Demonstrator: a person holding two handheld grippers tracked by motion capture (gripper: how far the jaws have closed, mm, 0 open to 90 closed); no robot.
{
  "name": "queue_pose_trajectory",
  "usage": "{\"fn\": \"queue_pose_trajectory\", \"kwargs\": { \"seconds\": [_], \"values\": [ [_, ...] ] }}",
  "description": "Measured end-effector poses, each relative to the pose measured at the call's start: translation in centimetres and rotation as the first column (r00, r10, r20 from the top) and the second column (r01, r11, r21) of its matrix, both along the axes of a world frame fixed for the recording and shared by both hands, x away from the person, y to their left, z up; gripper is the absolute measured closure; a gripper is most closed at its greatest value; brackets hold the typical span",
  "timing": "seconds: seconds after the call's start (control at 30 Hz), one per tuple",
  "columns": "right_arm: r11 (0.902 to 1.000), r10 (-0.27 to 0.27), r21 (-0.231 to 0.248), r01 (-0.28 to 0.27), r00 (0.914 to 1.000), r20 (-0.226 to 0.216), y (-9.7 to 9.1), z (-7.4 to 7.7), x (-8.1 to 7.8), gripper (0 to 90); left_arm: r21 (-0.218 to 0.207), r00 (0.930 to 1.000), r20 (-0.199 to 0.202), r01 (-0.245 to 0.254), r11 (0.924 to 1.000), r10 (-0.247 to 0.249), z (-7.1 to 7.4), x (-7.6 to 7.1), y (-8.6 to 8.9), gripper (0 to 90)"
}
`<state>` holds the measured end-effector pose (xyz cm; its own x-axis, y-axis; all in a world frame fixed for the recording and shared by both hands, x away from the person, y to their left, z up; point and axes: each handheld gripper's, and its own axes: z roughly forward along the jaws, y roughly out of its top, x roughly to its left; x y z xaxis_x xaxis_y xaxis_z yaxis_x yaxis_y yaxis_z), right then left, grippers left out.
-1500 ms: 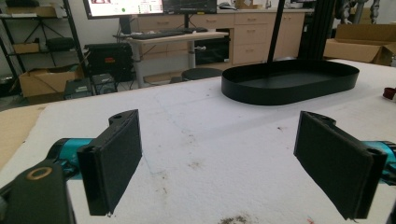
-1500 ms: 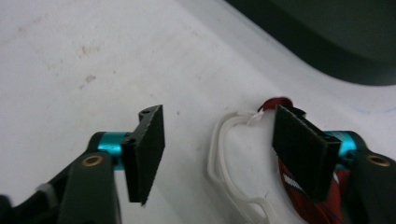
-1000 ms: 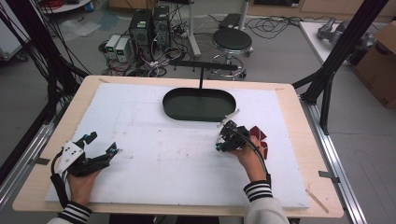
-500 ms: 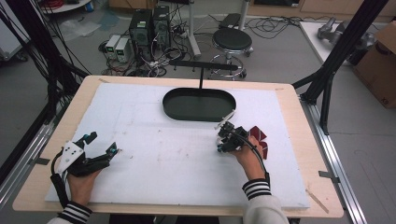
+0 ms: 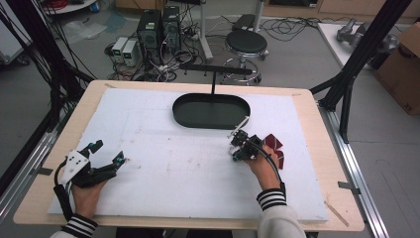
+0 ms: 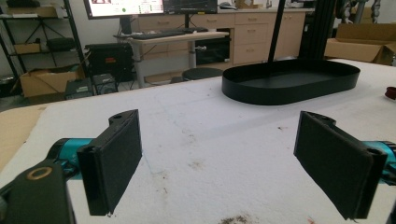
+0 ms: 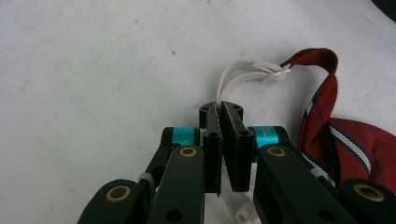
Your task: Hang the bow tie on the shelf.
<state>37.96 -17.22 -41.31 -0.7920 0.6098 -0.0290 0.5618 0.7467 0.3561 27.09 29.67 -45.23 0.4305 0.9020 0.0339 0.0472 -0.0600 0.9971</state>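
We had right gripper [image 7: 223,140] clamped on white strap [image 7: 243,74] of red tie [image 7: 345,135], tie just beyond fingertips. Limp, light, slippery; strap best hold. Left gripper [image 6: 219,163] stood open, empty.

A wooden table [image 5: 307,106] carries a white foam sheet [image 5: 188,168], black oval tray [image 5: 211,110], red tie [image 5: 275,148].

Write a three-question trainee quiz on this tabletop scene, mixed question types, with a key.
1. True or false: the left gripper is shut.
2. What does the right gripper pinch? A) the white strap of the red tie B) the rim of the black tray C) a cable
3. Fill in: the tray lies at the ___ side of the white mat from the person.

Key: 1 false, its jaws stand wide apart. 2 A. 3 far.
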Motion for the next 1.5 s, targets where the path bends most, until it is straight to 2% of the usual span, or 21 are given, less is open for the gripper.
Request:
{"fn": "queue_pose_trajectory", "kwargs": {
  "seconds": [0.2, 0.43, 0.5, 0.53, 0.6, 0.73, 0.87, 0.97, 1.0, 1.03, 1.07, 1.1, 1.13, 1.17, 1.2, 1.23, 1.3, 1.33, 1.37, 1.4, 1.5],
  "values": [
    [0.9998, -0.018, 0.005, 0.018, 0.9998, 0.005, 0.0, 0.1, 0.0, 87.7, 0.0, 1.0, -0.001, 0.0, 1.0, 0.0, 0.0, 0.0, 0.0, 15.6],
    [0.9924, -0.057, 0.113, 0.049, 0.996, 0.069, -0.4, 1.4, -0.3, 87.9, 0.0, 1.0, -0.001, 0.0, 1.0, 0.0, 0.0, 0.0, 0.0, 15.6],
    [0.9774, -0.085, 0.201, 0.067, 0.993, 0.082, -0.9, 2.0, -0.4, 87.8, 0.001, 1.0, -0.001, 0.001, 1.0, -0.001, 0.0, 0.0, 0.0, 15.6],
    [0.9774, -0.085, 0.201, 0.067, 0.993, 0.082, -0.9, 2.0, -0.4, 87.8, 0.001, 1.0, -0.001, 0.001, 1.0, -0.001, 0.0, 0.0, 0.0, 15.6],
    [0.9495, -0.111, 0.304, 0.079, 0.9899, 0.089, -1.5, 2.6, -0.4, 87.9, 0.001, 1.0, -0.001, -0.001, 1.0, 0.001, 0.0, 0.0, 0.0, 15.6],
    [0.9066, -0.165, 0.411, 0.095, 0.9768, 0.137, -2.0, 3.5, -0.6, 88.0, 0.003, 1.0, -0.001, 0.0, 1.0, 0.0, 0.0, 0.0, 0.0, 15.6],
    [0.8628, -0.224, 0.496, 0.098, 0.9534, 0.202, -2.5, 4.4, -1.0, 88.0, 0.0, 1.0, -0.001, 0.001, 1.0, -0.001, 0.0, 0.0, 0.0, 15.6],
    [0.8121, -0.287, 0.574, 0.107, 0.9293, 0.233, -3.0, 5.2, -1.2, 88.0, 0.003, 1.0, -0.002, 0.001, 1.0, -0.001, 0.0, 0.0, 0.0, 15.6],
    [0.8121, -0.287, 0.574, 0.107, 0.9293, 0.233, -3.0, 5.2, -1.2, 88.0, 0.003, 1.0, -0.002, 0.001, 1.0, -0.001, 0.0, 0.0, 0.0, 15.6],
    [0.7765, -0.33, 0.621, 0.107, 0.9088, 0.255, -3.2, 5.8, -1.3, 88.0, 0.002, 1.0, -0.001, 0.001, 1.0, -0.001, 0.0, 0.0, 0.0, 15.6],
    [0.7765, -0.33, 0.621, 0.107, 0.9088, 0.255, -3.2, 5.8, -1.3, 88.0, 0.002, 1.0, -0.001, 0.001, 1.0, -0.001, 0.0, 0.0, 0.0, 15.6],
    [0.7503, -0.37, 0.652, 0.111, 0.8873, 0.275, -3.2, 6.5, -1.4, 88.0, 0.002, 1.0, 0.0, 0.001, 1.0, -0.001, 0.0, 0.0, 0.0, 15.6],
    [0.7503, -0.37, 0.652, 0.111, 0.8873, 0.275, -3.2, 6.5, -1.4, 88.0, 0.002, 1.0, 0.0, 0.001, 1.0, -0.001, 0.0, 0.0, 0.0, 15.6],
    [0.7448, -0.382, 0.659, 0.105, 0.8767, 0.292, -3.2, 6.9, -1.4, 88.0, 0.0, 1.0, 0.0, 0.001, 1.0, -0.001, 0.0, 0.0, 0.0, 15.6],
    [0.7366, -0.398, 0.67, 0.095, 0.8615, 0.316, -3.0, 7.4, -1.4, 88.1, 0.003, 1.0, 0.0, 0.001, 1.0, -0.001, 0.0, 0.0, 0.0, 15.6],
    [0.735, -0.416, 0.673, 0.08, 0.8367, 0.356, -2.7, 8.2, -1.5, 88.0, 0.002, 1.0, 0.0, 0.002, 1.0, -0.002, 0.0, 0.0, 0.0, 15.6],
    [0.7317, -0.428, 0.678, 0.067, 0.8199, 0.38, -2.4, 9.0, -1.4, 88.0, 0.003, 1.0, 0.0, 0.002, 1.0, -0.002, 0.0, 0.0, 0.0, 15.6],
    [0.7317, -0.428, 0.678, 0.067, 0.8199, 0.38, -2.4, 9.0, -1.4, 88.0, 0.003, 1.0, 0.0, 0.002, 1.0, -0.002, 0.0, 0.0, 0.0, 15.6],
    [0.7213, -0.441, 0.69, 0.058, 0.8066, 0.393, -2.0, 9.6, -1.2, 88.1, 0.001, 1.0, 0.0, 0.002, 1.0, -0.002, 0.0, 0.0, 0.0, 15.6],
    [0.7213, -0.441, 0.69, 0.058, 0.8066, 0.393, -2.0, 9.6, -1.2, 88.1, 0.0, 1.0, 0.001, 0.002, 1.0, -0.002, 0.0, 0.0, 0.0, 15.6],
    [0.6929, -0.462, 0.72, 0.037, 0.7898, 0.404, -1.4, 10.5, -0.6, 88.0, 0.001, 1.0, 0.0, 0.003, 1.0, -0.003, 0.0, 0.0, 0.0, 15.6]
  ]
}}
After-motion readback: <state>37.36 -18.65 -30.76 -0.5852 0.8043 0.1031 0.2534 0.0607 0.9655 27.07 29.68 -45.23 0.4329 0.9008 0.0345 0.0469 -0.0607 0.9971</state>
